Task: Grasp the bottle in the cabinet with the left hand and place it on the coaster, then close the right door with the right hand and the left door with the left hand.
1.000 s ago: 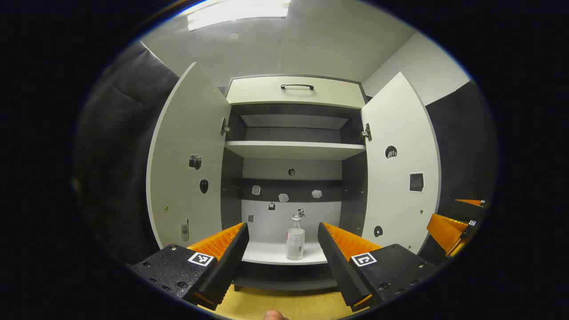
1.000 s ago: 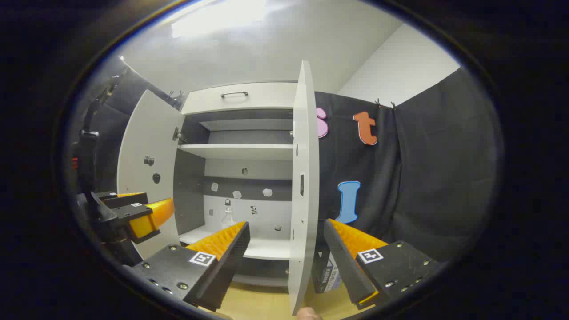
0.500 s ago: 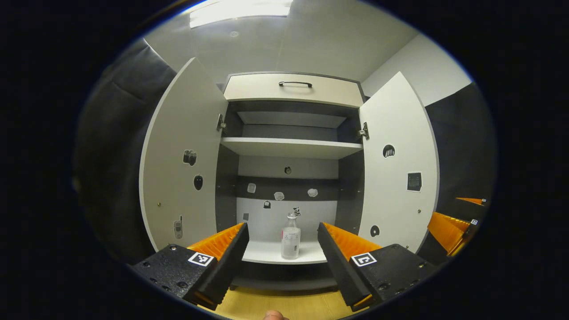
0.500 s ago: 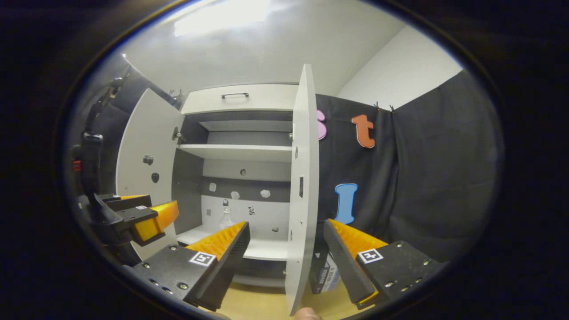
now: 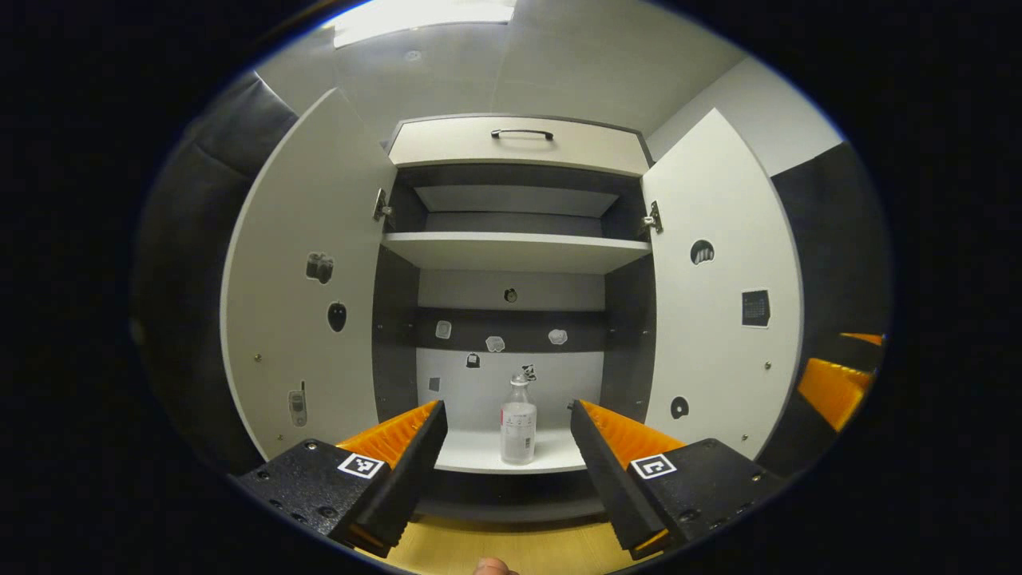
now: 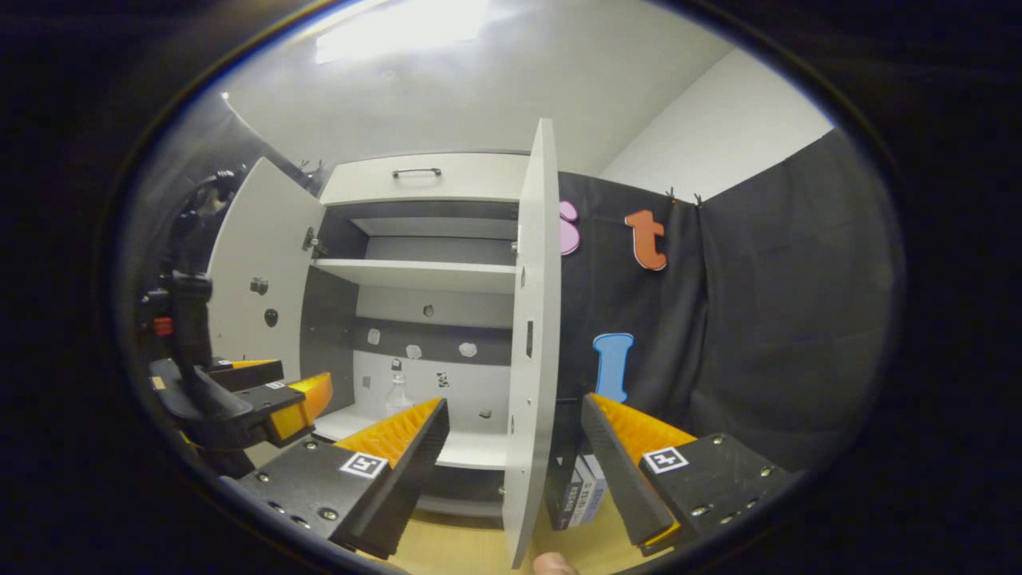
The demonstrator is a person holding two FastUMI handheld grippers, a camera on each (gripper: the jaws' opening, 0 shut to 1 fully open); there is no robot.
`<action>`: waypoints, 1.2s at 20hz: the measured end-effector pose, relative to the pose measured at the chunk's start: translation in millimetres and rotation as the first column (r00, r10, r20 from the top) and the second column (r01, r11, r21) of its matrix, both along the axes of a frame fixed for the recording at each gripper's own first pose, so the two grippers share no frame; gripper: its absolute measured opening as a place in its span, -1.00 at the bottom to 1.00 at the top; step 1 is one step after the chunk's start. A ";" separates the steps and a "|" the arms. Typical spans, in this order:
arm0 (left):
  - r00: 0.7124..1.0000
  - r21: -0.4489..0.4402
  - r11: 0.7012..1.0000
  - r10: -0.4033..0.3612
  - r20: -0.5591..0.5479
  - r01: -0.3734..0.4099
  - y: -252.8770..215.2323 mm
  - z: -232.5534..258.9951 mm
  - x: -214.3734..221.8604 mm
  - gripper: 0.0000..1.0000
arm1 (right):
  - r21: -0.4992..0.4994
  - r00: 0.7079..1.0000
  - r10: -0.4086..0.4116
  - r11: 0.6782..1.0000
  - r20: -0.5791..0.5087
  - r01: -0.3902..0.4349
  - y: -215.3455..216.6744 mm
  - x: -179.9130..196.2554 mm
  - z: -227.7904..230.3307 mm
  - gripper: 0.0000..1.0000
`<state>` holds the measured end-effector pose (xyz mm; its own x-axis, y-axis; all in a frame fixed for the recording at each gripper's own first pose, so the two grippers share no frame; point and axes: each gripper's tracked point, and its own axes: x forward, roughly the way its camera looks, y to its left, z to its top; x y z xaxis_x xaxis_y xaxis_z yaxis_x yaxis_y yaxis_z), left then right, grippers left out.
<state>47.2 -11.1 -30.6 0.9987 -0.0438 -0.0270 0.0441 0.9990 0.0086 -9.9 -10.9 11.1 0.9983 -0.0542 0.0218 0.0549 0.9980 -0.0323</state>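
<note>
Presently the left gripper (image 5: 505, 443) stands spread wide and empty in front of the cabinet (image 5: 511, 239), its fingers framing the bottle (image 5: 517, 422) without touching it. The bottle stands upright on the lower shelf (image 5: 479, 455), near the front edge and roughly midway between the open left door (image 5: 303, 287) and the open right door (image 5: 718, 295). The right gripper (image 6: 511, 447), likewise spread and empty, waits just short of the right door's edge (image 6: 531, 335). No coaster can be made out. Risks, as judged: the bottle looks tall and narrow, so a finger arriving off-centre could tip it or push it back along the shelf; a pinch high on the neck could let it swing or slip; a wide approach could strike the lower shelf's front edge.
</note>
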 end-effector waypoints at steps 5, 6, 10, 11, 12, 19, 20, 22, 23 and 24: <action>0.999 0.029 0.999 -0.012 -0.048 0.014 -2.1 -32.8 68.2 0.93 | -0.038 0.995 -0.101 0.994 0.013 0.102 -35.4 -18.4 3.8 1.00; 0.998 0.024 1.000 -0.018 -0.067 0.019 -3.8 -42.8 83.3 0.92 | -0.045 0.992 -0.126 0.991 0.014 0.126 -42.1 -21.1 4.5 1.00; 0.990 0.027 0.999 -0.031 -0.136 0.035 -10.9 -79.7 136.2 0.94 | -0.071 0.973 -0.231 0.970 0.018 0.232 -71.8 -32.9 6.6 1.00; 0.989 0.035 0.999 -0.023 -0.148 0.029 -10.9 -88.0 149.1 0.93 | -0.080 0.966 -0.257 0.963 0.021 0.258 -78.4 -35.2 7.1 1.00; 0.986 0.040 0.999 -0.020 -0.166 0.027 -10.9 -97.7 161.4 0.93 | -0.090 0.959 -0.283 0.955 0.022 0.284 -84.3 -38.2 7.6 1.00; 0.968 0.053 0.998 -0.008 -0.249 0.022 -10.9 -145.2 220.1 0.94 | -0.140 0.902 -0.431 0.892 0.020 0.429 -112.9 -56.0 2.8 1.00; 0.969 0.048 0.999 -0.011 -0.249 0.024 -12.1 -145.1 225.5 0.93 | -0.143 0.898 -0.439 0.889 0.013 0.436 -113.1 -56.0 0.8 1.00; 0.970 0.043 0.999 -0.020 -0.244 0.032 -14.6 -147.3 235.8 0.89 | -0.157 0.895 -0.445 0.885 -0.001 0.439 -112.4 -54.0 -4.3 1.00; 0.969 0.042 0.998 -0.025 -0.244 0.036 -16.6 -148.3 240.3 0.75 | -0.165 0.895 -0.446 0.883 -0.005 0.439 -112.2 -52.8 -6.5 0.94; 0.969 0.041 0.999 -0.023 -0.245 0.034 -16.8 -148.5 243.0 0.65 | -0.172 0.896 -0.445 0.883 -0.006 0.437 -110.6 -51.7 -6.2 0.94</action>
<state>290.2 -27.9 -179.1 0.9598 -0.0653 -0.2729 0.0787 0.9962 0.0382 -61.6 -121.5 4.9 0.8721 -0.4887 0.0243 0.4829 0.8516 -0.2038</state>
